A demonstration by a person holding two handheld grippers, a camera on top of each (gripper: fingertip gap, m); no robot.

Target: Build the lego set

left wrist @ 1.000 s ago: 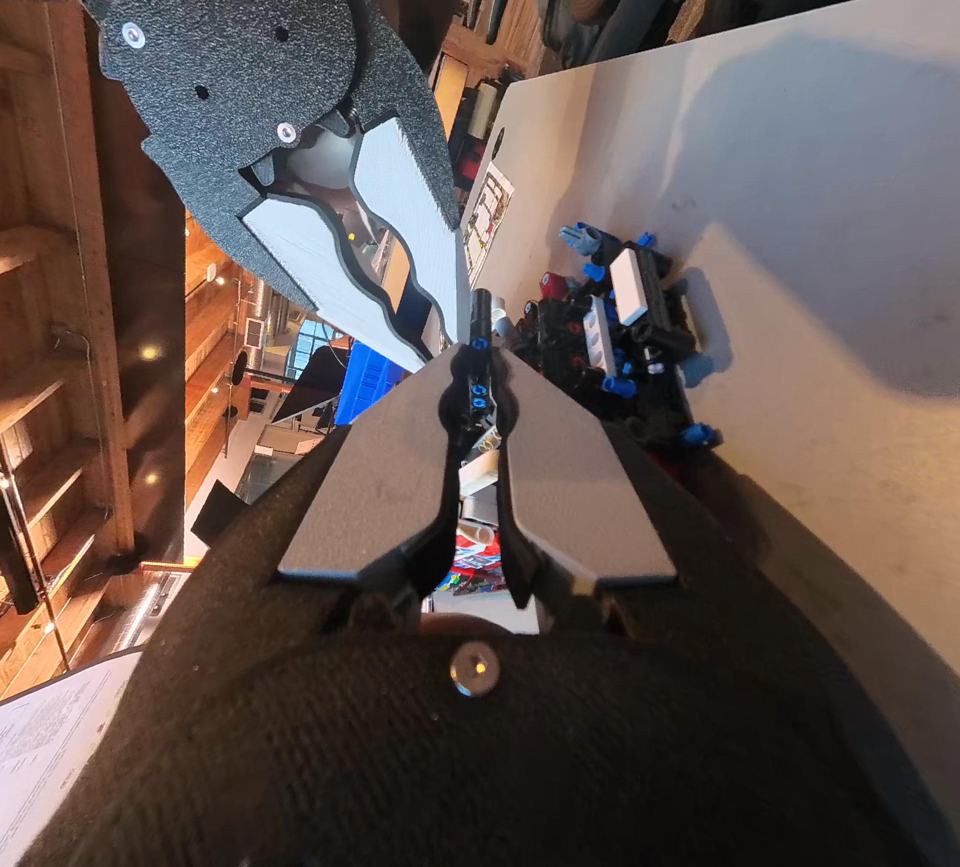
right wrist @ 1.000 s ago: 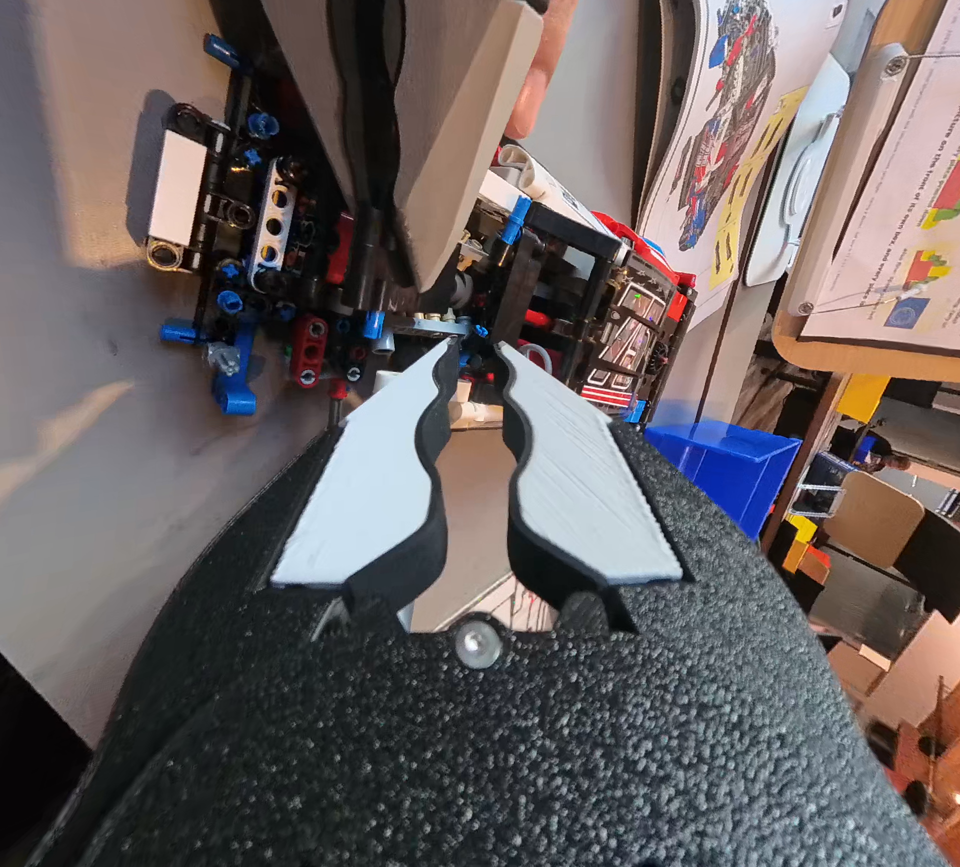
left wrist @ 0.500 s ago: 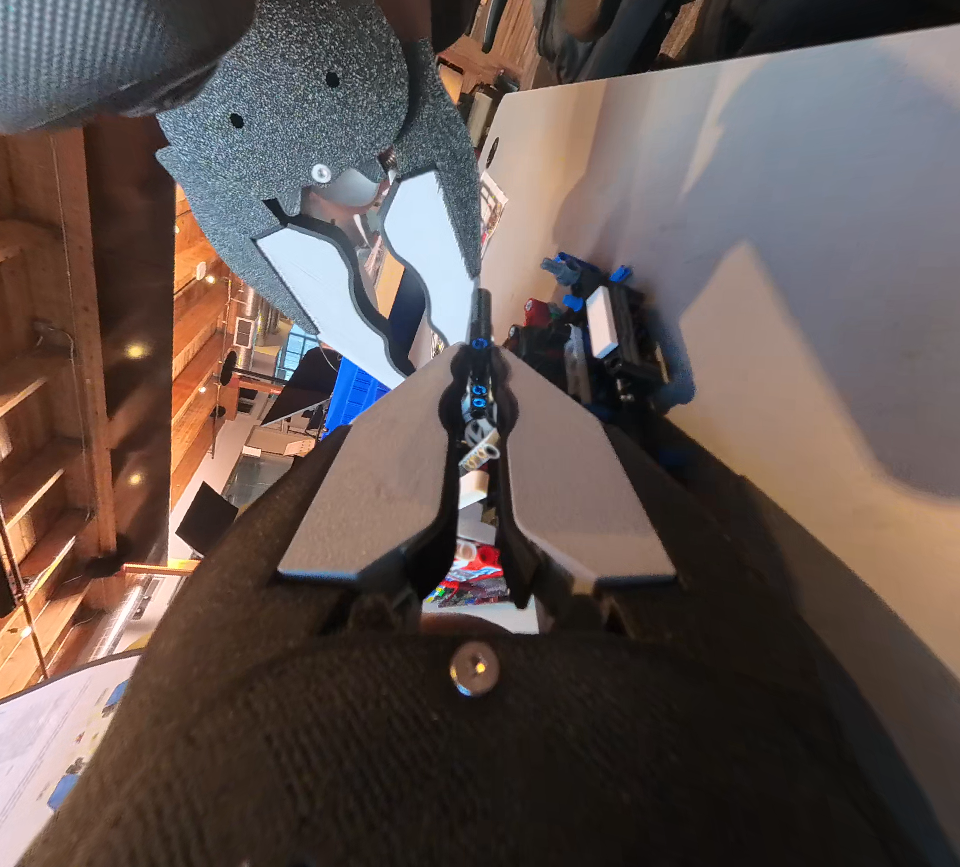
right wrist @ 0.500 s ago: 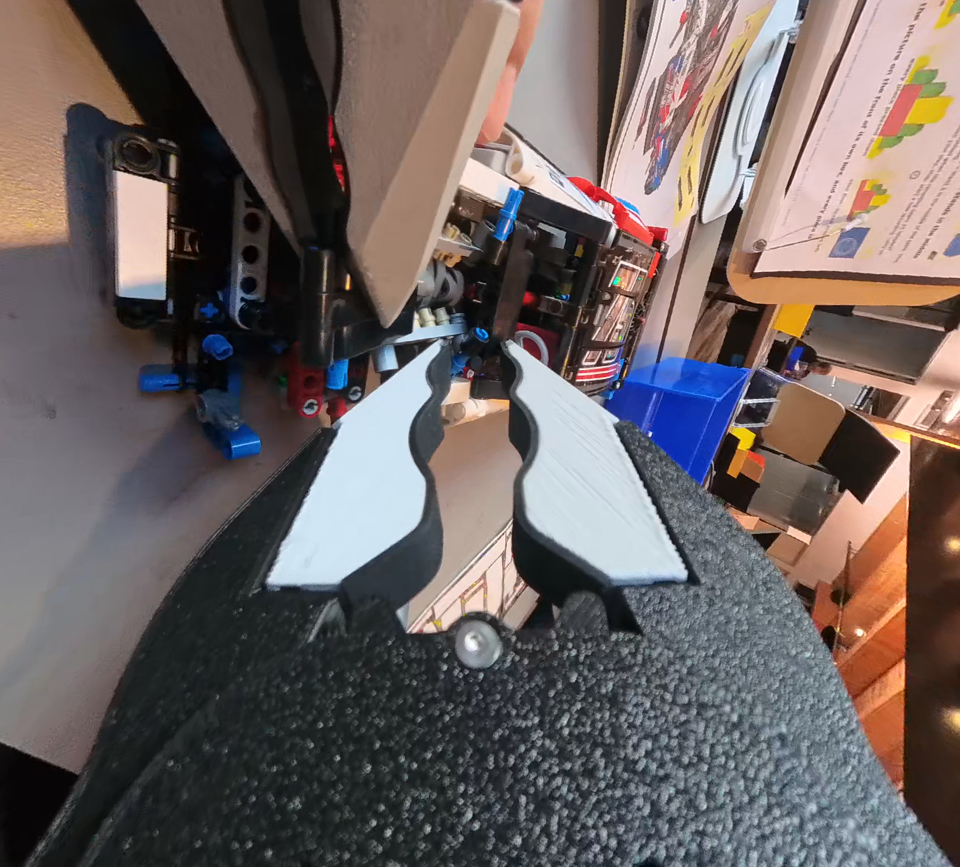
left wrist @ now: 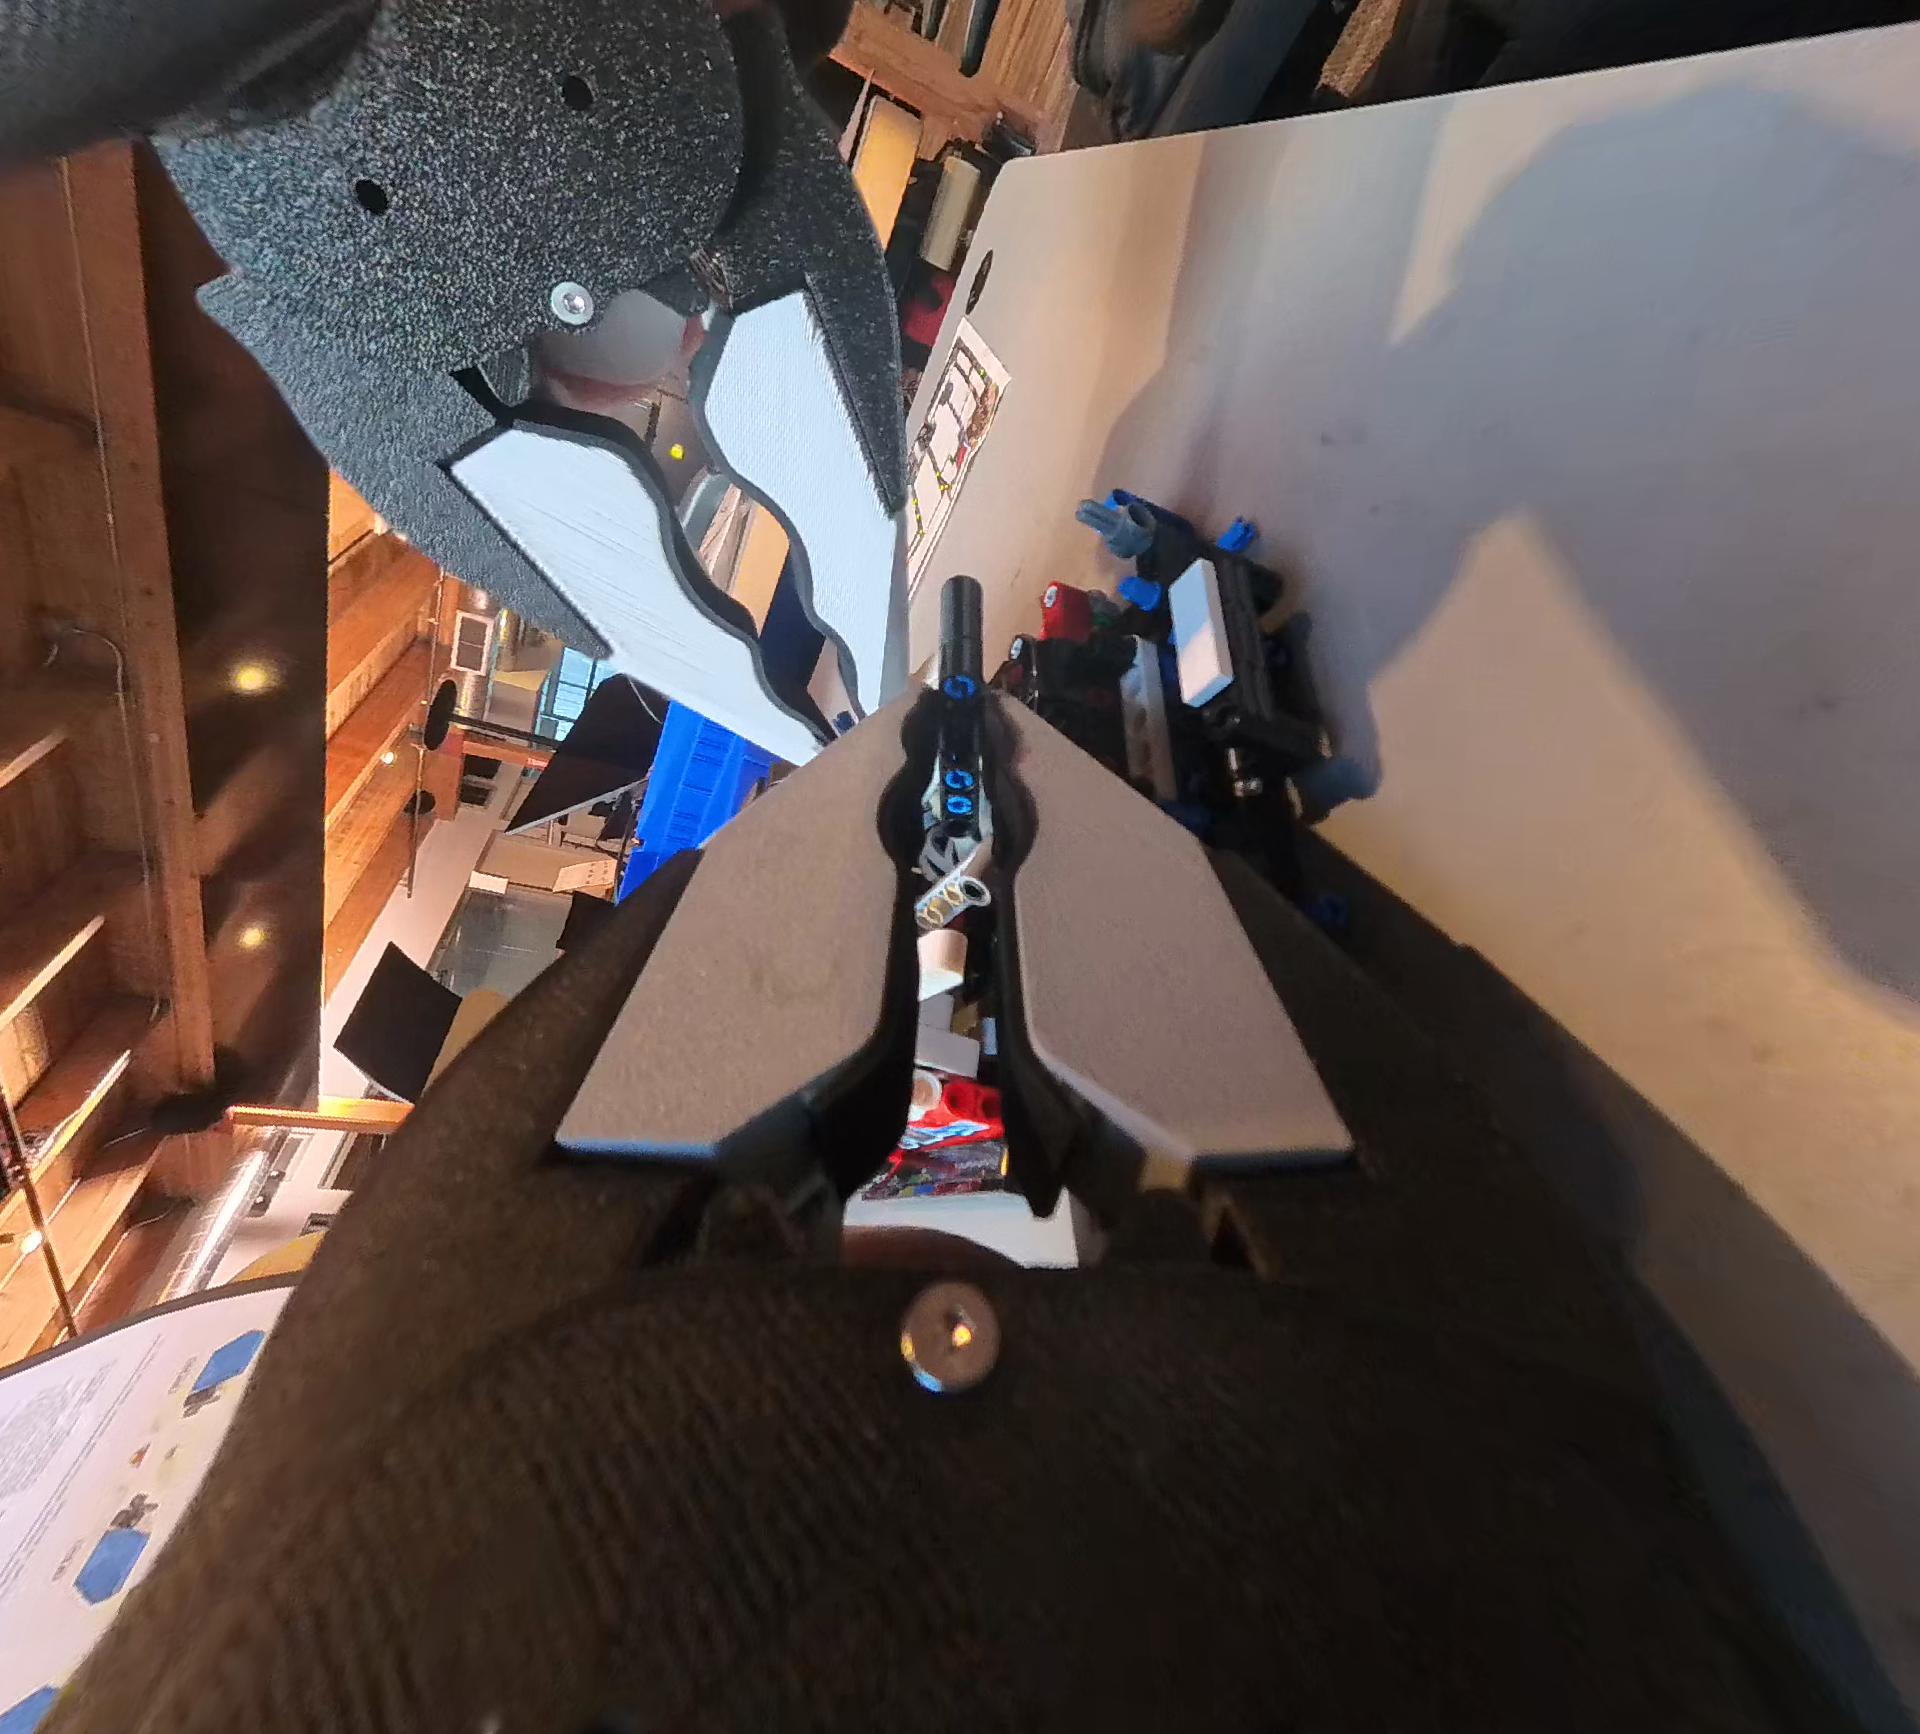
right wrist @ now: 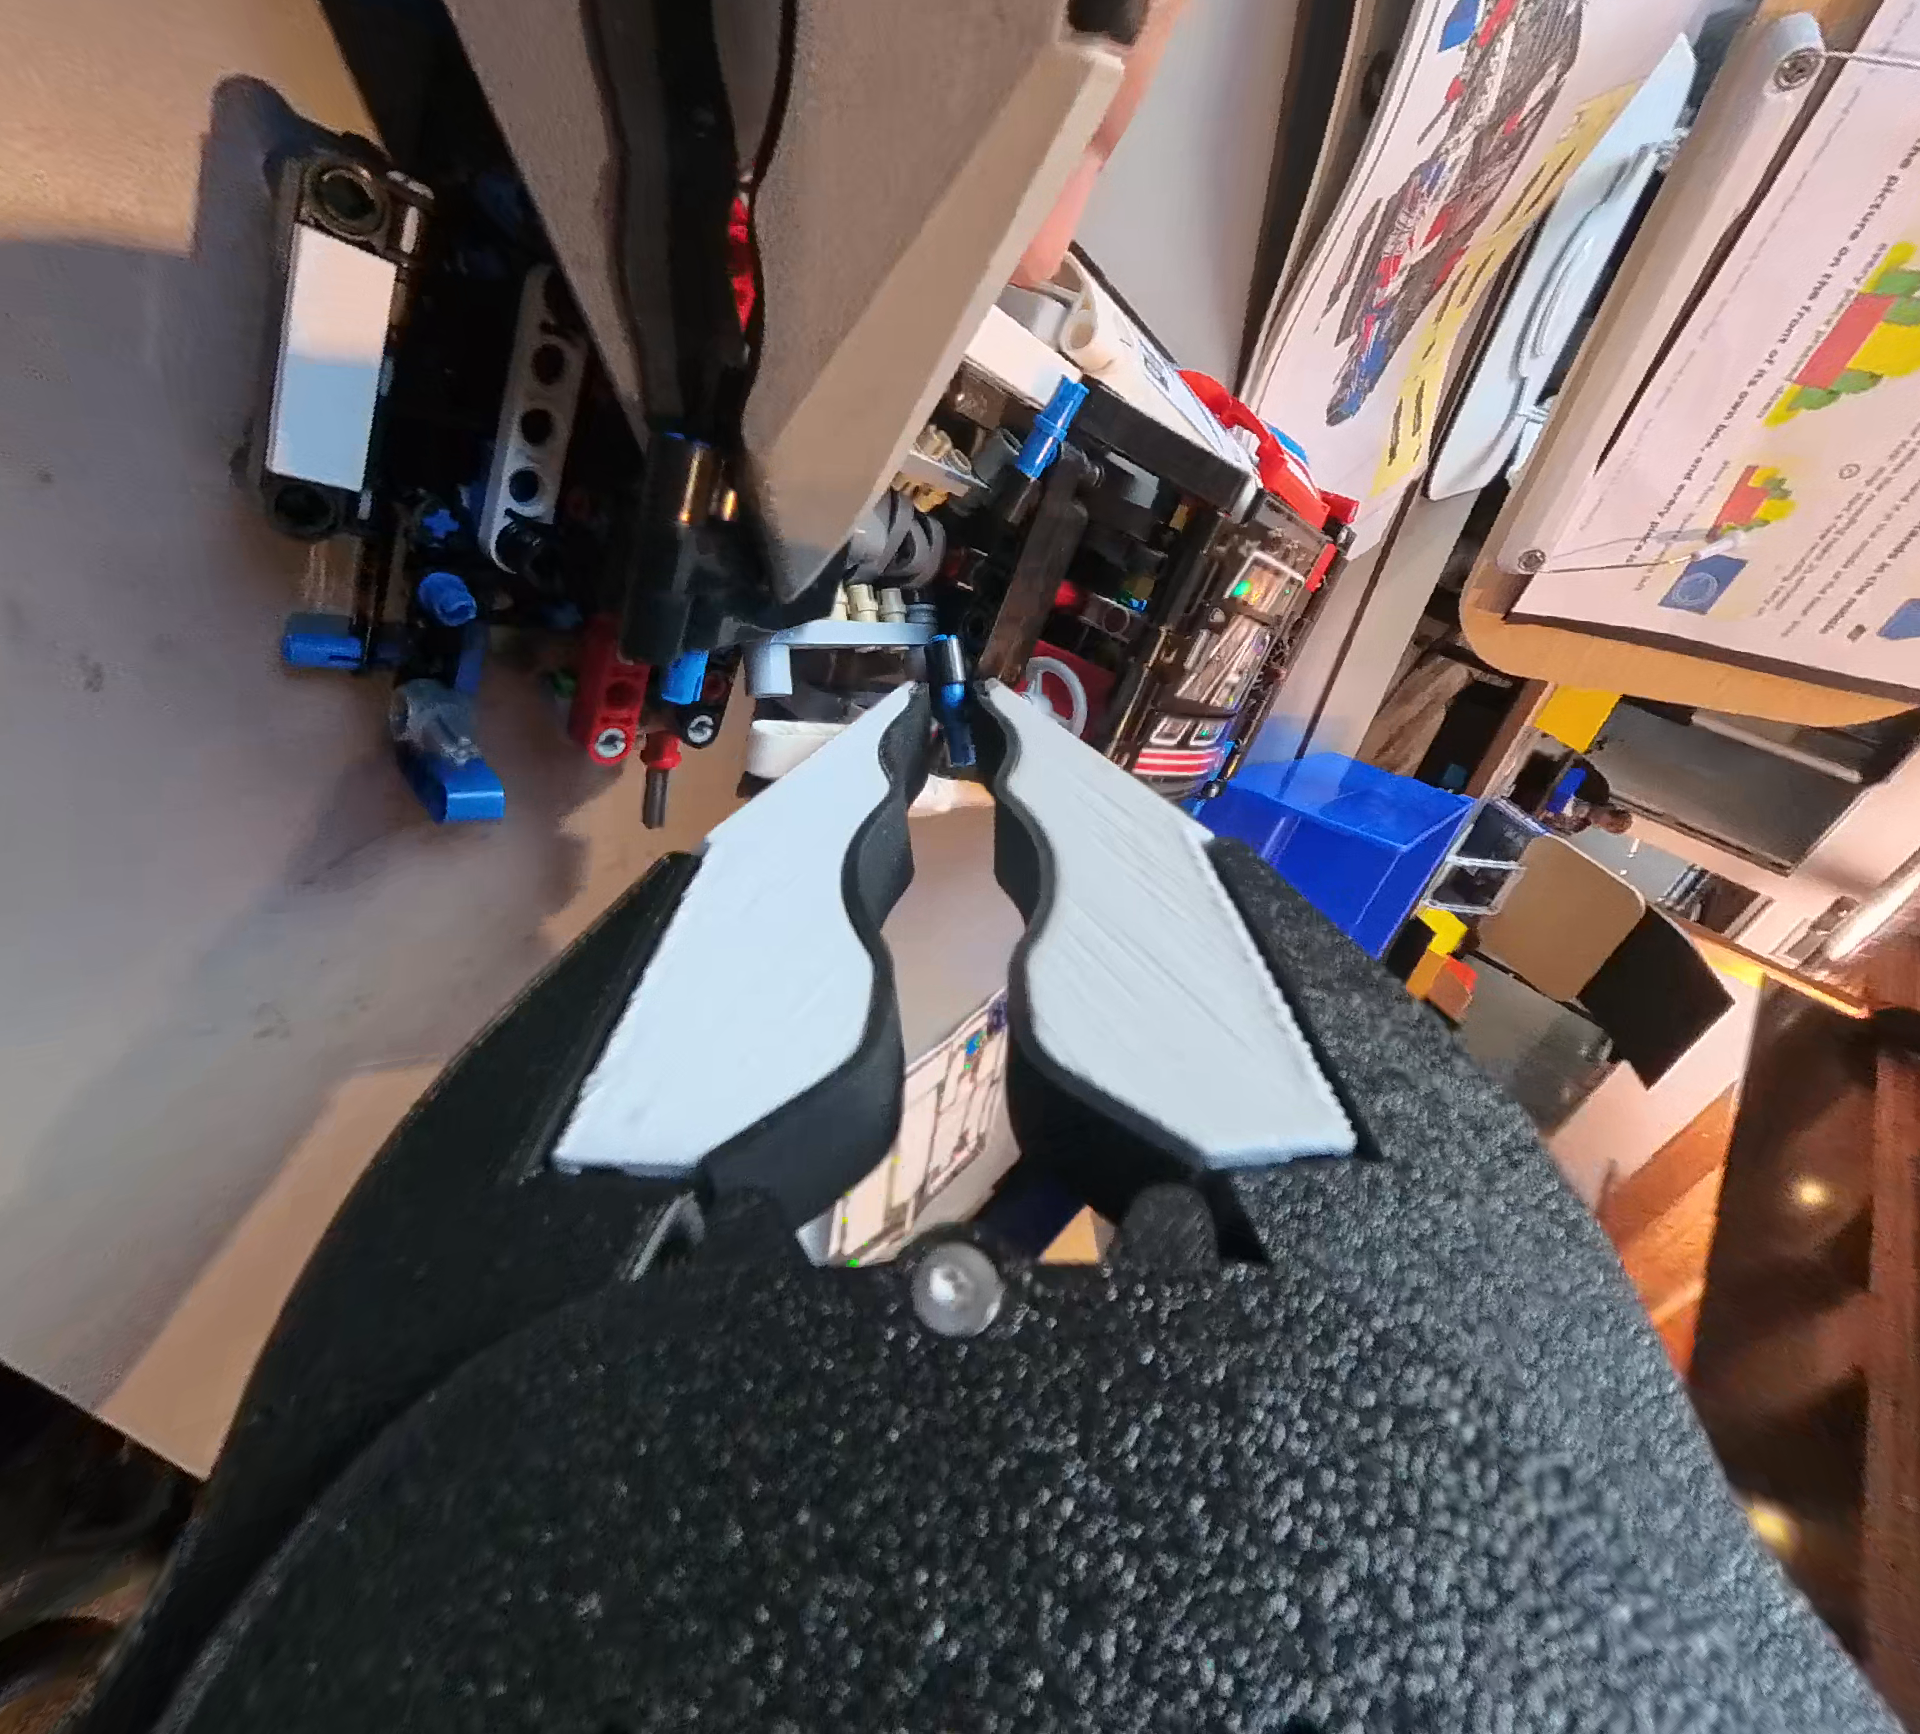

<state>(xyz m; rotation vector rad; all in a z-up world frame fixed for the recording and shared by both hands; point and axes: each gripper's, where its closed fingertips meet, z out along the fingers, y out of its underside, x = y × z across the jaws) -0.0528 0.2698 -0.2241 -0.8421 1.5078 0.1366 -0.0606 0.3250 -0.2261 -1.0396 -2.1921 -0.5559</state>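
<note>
The left hand-held gripper (left wrist: 958,718) is clenched on a black beam (left wrist: 960,645) fitted with blue pins, whose round end juts past the fingertips; the beam is held above the desk (left wrist: 1558,396), just over the pile of loose pieces (left wrist: 1195,687) (black, blue, red and one white tile) that lies on the pale surface. The right hand-held gripper (right wrist: 948,713) grasps a small blue pin (right wrist: 950,710) right at its fingertips, the jaws nearly closed around it; the pin sits upright and is close to the beam's lower end, though I cannot tell whether the two touch. In the left wrist view the right hand-held gripper comes in from the upper left, its tips just beside the left one's. Behind the pin stands the partly built model (right wrist: 1143,541), dark with red and white parts, resting on the desk beside the loose pile; an open instruction booklet (right wrist: 1455,105) leans farther back, and a blue bin (right wrist: 1340,843) sits below it. A printed sheet (left wrist: 951,437) lies flat on the desk beyond the pile.
</note>
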